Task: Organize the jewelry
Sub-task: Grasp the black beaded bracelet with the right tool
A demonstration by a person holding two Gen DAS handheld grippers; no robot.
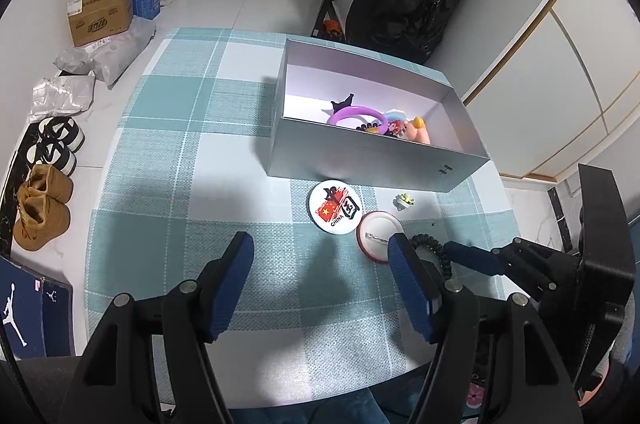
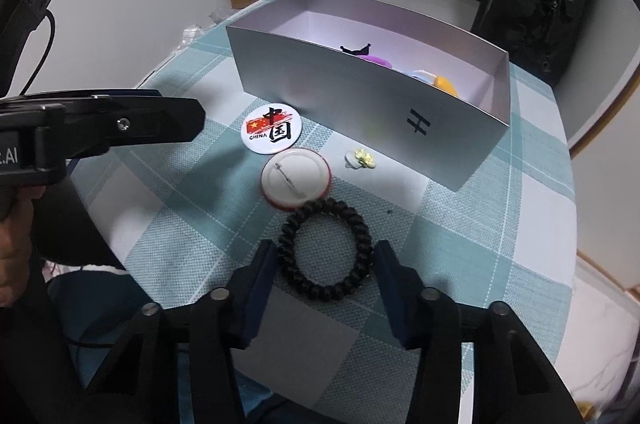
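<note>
Several trinkets already lie in the grey box [image 2: 360, 80]. On the counter [image 2: 500, 224], two badges and a flower charm [image 2: 362, 158] remain at twelve o'clock. The right hand-held gripper [image 2: 326, 264] brackets the black hair tie [image 2: 324, 292], pads not visibly pressing; the left hand-held gripper [image 1: 320, 264] is spread, empty.

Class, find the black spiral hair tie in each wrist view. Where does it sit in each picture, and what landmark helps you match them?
Left wrist view: hair tie at lower right, mostly hidden behind a finger of the left gripper.
Right wrist view: hair tie at lower centre, between the right gripper's fingers.
Shared landmark: the face-down badge, just beyond it.
</note>
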